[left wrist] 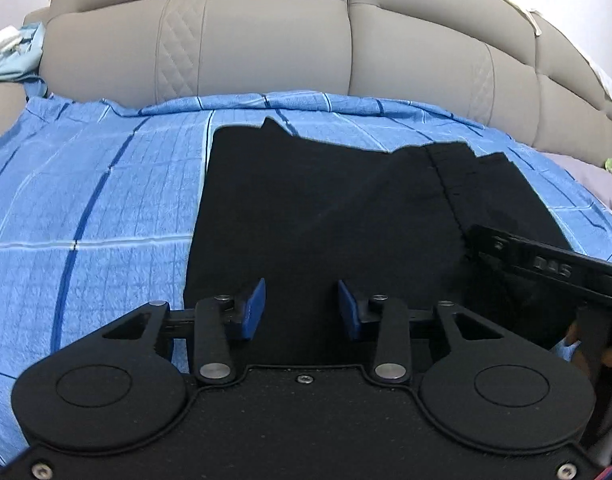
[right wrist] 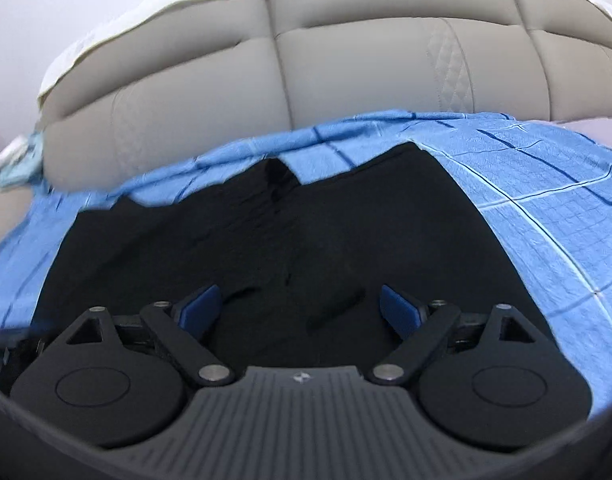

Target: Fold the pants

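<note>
Black pants (left wrist: 326, 208) lie folded on a blue checked bedsheet (left wrist: 86, 200). In the left wrist view my left gripper (left wrist: 301, 308) is open and empty, just above the near part of the pants. The body of the right gripper (left wrist: 546, 264) shows at the right over the pants. In the right wrist view the pants (right wrist: 286, 240) fill the middle, with a rumpled far edge. My right gripper (right wrist: 300, 308) is wide open and empty over their near part.
A padded beige headboard (left wrist: 266, 40) stands behind the bed and also shows in the right wrist view (right wrist: 346, 60). A light blue cloth (left wrist: 14, 56) lies at the far left. The bedsheet (right wrist: 546, 200) stretches right of the pants.
</note>
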Motion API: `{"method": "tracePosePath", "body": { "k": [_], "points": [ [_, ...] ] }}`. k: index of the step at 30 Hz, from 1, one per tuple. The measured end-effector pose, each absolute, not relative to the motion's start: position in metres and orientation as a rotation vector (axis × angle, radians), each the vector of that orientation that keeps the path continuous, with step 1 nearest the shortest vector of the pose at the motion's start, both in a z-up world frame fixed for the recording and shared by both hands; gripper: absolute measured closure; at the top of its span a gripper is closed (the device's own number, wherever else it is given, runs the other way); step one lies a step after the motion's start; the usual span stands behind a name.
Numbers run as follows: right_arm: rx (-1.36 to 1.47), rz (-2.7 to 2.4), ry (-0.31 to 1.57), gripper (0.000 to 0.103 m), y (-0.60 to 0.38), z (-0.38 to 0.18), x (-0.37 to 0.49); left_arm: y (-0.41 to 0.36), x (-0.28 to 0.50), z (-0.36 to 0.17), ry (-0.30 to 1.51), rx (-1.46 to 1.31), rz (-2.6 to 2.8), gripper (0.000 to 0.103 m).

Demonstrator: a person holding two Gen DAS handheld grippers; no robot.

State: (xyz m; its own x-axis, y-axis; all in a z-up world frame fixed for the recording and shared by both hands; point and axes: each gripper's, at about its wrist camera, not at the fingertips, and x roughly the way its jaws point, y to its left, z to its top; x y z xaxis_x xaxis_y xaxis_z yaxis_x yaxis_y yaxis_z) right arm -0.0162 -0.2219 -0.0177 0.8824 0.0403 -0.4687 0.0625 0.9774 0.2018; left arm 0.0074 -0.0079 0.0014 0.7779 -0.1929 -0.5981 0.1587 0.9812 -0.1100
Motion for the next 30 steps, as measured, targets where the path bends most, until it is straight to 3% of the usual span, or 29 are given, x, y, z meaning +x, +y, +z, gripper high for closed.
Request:
{"method": "tracePosePath", "body": {
  "k": [3, 5, 6, 8, 11, 17, 21, 23, 25, 26, 27, 30],
  "points": [
    [0.219, -0.004, 0.481, 0.028, -0.216, -0.016, -0.010, 0.001, 0.007, 0.025, 0.549, -0.095, -0.198, 0.068],
    [0.256, 0.001, 0.467, 0.052, -0.219, -0.016, -0.012, 0.006, 0.021, 0.040, 0.483, -0.061, -0.168, 0.071],
    [0.317, 0.014, 0.454, 0.058, -0.226, -0.017, -0.013, 0.006, 0.030, 0.045, 0.469, -0.037, -0.160, 0.073],
    [0.473, 0.027, 0.445, 0.089, -0.240, -0.020, -0.014, 0.006, 0.049, 0.049, 0.465, -0.002, -0.146, 0.075],
    [0.459, -0.009, 0.411, 0.093, -0.244, -0.014, -0.018, 0.005, 0.076, 0.046, 0.499, 0.001, -0.112, 0.079],
    [0.273, -0.196, 0.328, 0.094, -0.250, 0.014, -0.045, -0.010, 0.084, 0.032, 0.506, 0.016, -0.145, 0.079],
    [0.187, -0.340, 0.406, 0.089, -0.262, 0.007, -0.044, -0.026, 0.088, 0.014, 0.549, 0.061, -0.153, 0.078],
    [0.153, -0.363, 0.477, 0.057, -0.267, -0.002, -0.040, -0.030, 0.089, 0.008, 0.556, 0.082, -0.144, 0.077],
    [0.170, -0.357, 0.455, 0.052, -0.274, -0.001, -0.047, -0.032, 0.087, 0.008, 0.546, 0.085, -0.140, 0.077],
    [0.184, -0.356, 0.433, 0.041, -0.277, 0.002, -0.050, -0.031, 0.085, 0.011, 0.533, 0.074, -0.147, 0.077],
    [0.190, -0.358, 0.409, 0.037, -0.279, 0.007, -0.051, -0.030, 0.084, 0.014, 0.519, 0.062, -0.154, 0.077],
    [0.162, -0.320, 0.373, 0.033, -0.280, 0.020, -0.041, -0.030, 0.079, 0.023, 0.467, 0.038, -0.184, 0.077]
  ]
}}
